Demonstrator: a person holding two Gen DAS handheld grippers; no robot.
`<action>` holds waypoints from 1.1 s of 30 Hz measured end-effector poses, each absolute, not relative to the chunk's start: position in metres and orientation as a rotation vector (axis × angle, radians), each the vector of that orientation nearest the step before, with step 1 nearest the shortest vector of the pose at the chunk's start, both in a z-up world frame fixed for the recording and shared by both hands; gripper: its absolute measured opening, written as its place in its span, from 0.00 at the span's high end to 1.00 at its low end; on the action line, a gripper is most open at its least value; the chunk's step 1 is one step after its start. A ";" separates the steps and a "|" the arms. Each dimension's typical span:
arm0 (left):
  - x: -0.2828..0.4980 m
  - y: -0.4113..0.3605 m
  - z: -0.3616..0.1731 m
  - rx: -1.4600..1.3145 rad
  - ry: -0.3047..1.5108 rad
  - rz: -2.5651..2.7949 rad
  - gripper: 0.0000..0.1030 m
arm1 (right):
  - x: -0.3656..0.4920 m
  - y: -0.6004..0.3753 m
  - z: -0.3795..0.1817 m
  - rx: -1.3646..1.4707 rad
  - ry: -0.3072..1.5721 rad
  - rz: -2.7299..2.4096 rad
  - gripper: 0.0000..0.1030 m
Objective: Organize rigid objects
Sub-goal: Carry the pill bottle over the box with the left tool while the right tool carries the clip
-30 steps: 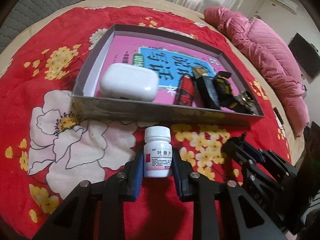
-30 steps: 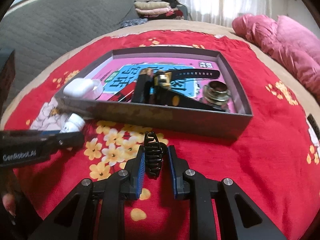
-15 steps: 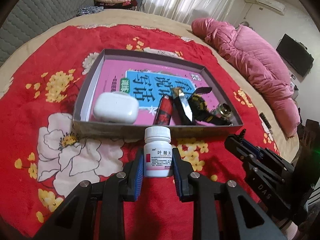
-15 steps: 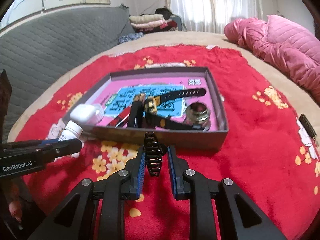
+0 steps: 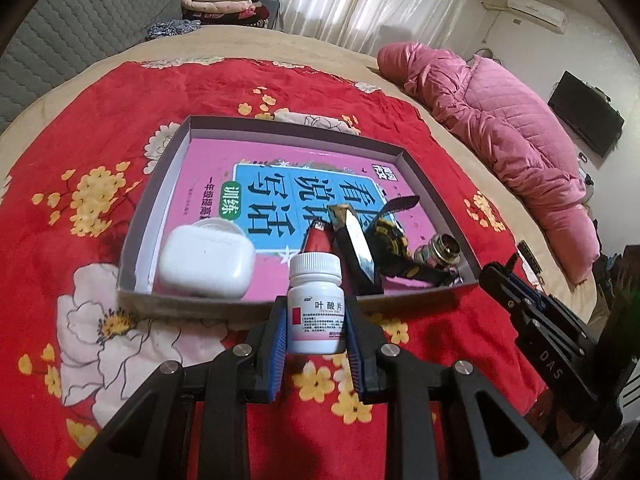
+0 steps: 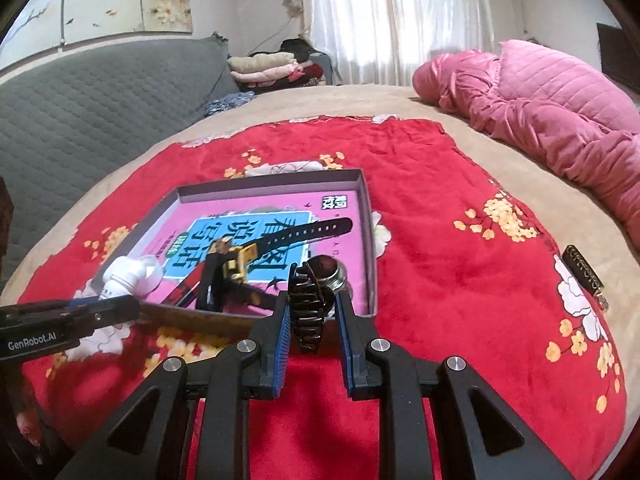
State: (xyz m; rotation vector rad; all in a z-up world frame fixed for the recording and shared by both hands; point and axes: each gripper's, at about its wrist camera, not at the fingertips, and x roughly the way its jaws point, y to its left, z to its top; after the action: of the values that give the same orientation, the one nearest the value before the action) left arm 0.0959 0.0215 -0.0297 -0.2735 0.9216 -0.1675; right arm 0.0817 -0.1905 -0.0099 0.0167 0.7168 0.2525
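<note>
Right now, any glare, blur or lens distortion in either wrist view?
Left wrist: strong fisheye bend, dark corners; a bright glint on the shiny black bar in the box; pill bottle label sharp. Right wrist: same bend; curtains blown out by backlight; hair clip sharp, no motion blur.

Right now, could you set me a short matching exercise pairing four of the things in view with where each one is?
Things:
1. pill bottle
2. hair claw clip
3. white earbud case
4. metal fitting

Places:
A. in the box's near right corner
B. clamped in the left gripper
C. in the box's near left corner
D. clamped in the right gripper

Pairs: 1-B, 2-D, 3-C, 4-A
</note>
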 end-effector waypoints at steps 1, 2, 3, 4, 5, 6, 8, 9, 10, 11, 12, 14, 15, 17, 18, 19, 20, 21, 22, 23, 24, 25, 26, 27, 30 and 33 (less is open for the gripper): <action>0.098 0.021 -0.030 -0.275 0.921 -0.168 0.74 | 0.083 -0.192 -0.011 0.015 0.716 0.249 0.79; 0.101 0.020 -0.030 -0.277 0.919 -0.168 0.74 | 0.085 -0.192 -0.012 0.016 0.714 0.247 0.79; 0.104 0.019 -0.030 -0.277 0.918 -0.169 0.74 | 0.087 -0.193 -0.012 0.017 0.715 0.247 0.79; 0.106 0.018 -0.030 -0.274 0.916 -0.168 0.74 | 0.088 -0.193 -0.013 0.018 0.715 0.246 0.79; 0.109 0.017 -0.030 -0.270 0.913 -0.168 0.74 | 0.090 -0.194 -0.014 0.017 0.713 0.241 0.79; 0.112 0.015 -0.031 -0.268 0.914 -0.169 0.74 | 0.093 -0.195 -0.015 0.020 0.714 0.239 0.79; 0.116 0.013 -0.032 -0.267 0.915 -0.167 0.74 | 0.097 -0.196 -0.016 0.030 0.712 0.237 0.79; 0.118 0.012 -0.033 -0.263 0.918 -0.167 0.74 | 0.099 -0.197 -0.017 0.032 0.711 0.238 0.79; 0.121 0.011 -0.035 -0.258 0.923 -0.162 0.74 | 0.101 -0.197 -0.018 0.029 0.710 0.237 0.79; 0.122 0.011 -0.037 -0.258 0.925 -0.161 0.74 | 0.103 -0.197 -0.019 0.025 0.710 0.236 0.79; 0.124 0.010 -0.038 -0.256 0.929 -0.159 0.74 | 0.105 -0.196 -0.020 0.021 0.709 0.236 0.79; 0.127 0.008 -0.039 -0.251 0.934 -0.154 0.74 | 0.107 -0.196 -0.022 0.018 0.706 0.237 0.79; 0.128 0.007 -0.040 -0.248 0.934 -0.150 0.74 | 0.108 -0.196 -0.023 0.017 0.705 0.239 0.79; 0.131 0.007 -0.041 -0.250 0.937 -0.147 0.74 | 0.108 -0.196 -0.023 0.014 0.702 0.243 0.79; 0.133 0.006 -0.042 -0.251 0.937 -0.146 0.74 | 0.109 -0.196 -0.024 0.013 0.700 0.245 0.79; 0.135 0.005 -0.043 -0.251 0.941 -0.145 0.74 | 0.110 -0.196 -0.024 0.015 0.701 0.246 0.79; 0.136 0.004 -0.044 -0.253 0.945 -0.145 0.74 | 0.110 -0.196 -0.024 0.016 0.702 0.247 0.79; 0.138 0.003 -0.045 -0.255 0.946 -0.144 0.74 | 0.110 -0.196 -0.024 0.016 0.701 0.249 0.79; 0.139 0.002 -0.046 -0.254 0.947 -0.144 0.74 | 0.110 -0.196 -0.024 0.012 0.699 0.250 0.79; 0.140 0.001 -0.046 -0.251 0.949 -0.147 0.74 | 0.110 -0.195 -0.025 0.007 0.699 0.251 0.79; 0.140 -0.001 -0.047 -0.249 0.950 -0.147 0.74 | 0.111 -0.194 -0.025 0.002 0.697 0.253 0.79; 0.141 -0.002 -0.047 -0.250 0.950 -0.149 0.74 | 0.111 -0.194 -0.025 -0.002 0.696 0.254 0.79; 0.142 -0.003 -0.047 -0.249 0.950 -0.153 0.74 | 0.111 -0.193 -0.025 -0.009 0.694 0.255 0.79; 0.142 -0.005 -0.047 -0.246 0.949 -0.154 0.74 | 0.111 -0.191 -0.026 -0.013 0.693 0.258 0.79; 0.143 -0.009 -0.047 -0.245 0.948 -0.161 0.74 | 0.113 -0.189 -0.027 -0.019 0.694 0.263 0.79; 0.146 -0.011 -0.050 -0.248 0.955 -0.164 0.74 | 0.115 -0.188 -0.027 -0.021 0.692 0.261 0.79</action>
State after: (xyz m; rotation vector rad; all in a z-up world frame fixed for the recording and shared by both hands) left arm 0.1458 -0.0106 -0.0496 -0.2485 0.9545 -0.1639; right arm 0.1147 -0.1885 -0.0274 -0.0213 0.6917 0.2614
